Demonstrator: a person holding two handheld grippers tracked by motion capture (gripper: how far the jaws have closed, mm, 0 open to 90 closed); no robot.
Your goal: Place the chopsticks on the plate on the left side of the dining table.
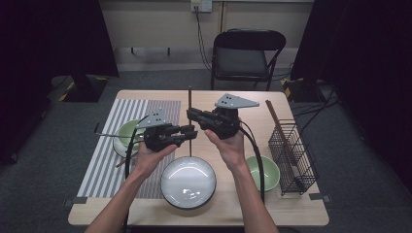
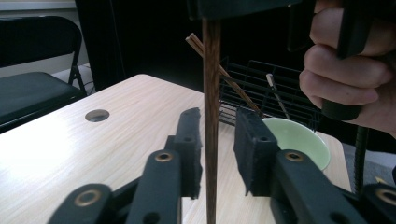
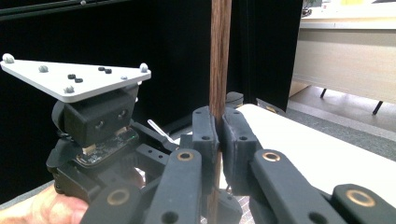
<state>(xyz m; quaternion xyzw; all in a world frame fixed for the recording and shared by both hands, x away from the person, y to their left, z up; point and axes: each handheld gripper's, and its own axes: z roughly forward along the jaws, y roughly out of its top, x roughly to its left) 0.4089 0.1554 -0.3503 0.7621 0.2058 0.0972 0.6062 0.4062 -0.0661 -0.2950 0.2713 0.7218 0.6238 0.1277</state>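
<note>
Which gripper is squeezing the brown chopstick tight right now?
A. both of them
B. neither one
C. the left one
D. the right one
D: the right gripper has both pads pressed on the upright chopstick, while the left gripper has the stick between its jaws with a gap on one side.

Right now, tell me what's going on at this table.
A person holds a gripper in each hand above the table. The right gripper is shut on an upright wooden chopstick. The left gripper has its jaws around the same stick lower down, one pad touching, the other still apart. A white plate sits below, and more chopsticks stand in the wire basket.
</note>
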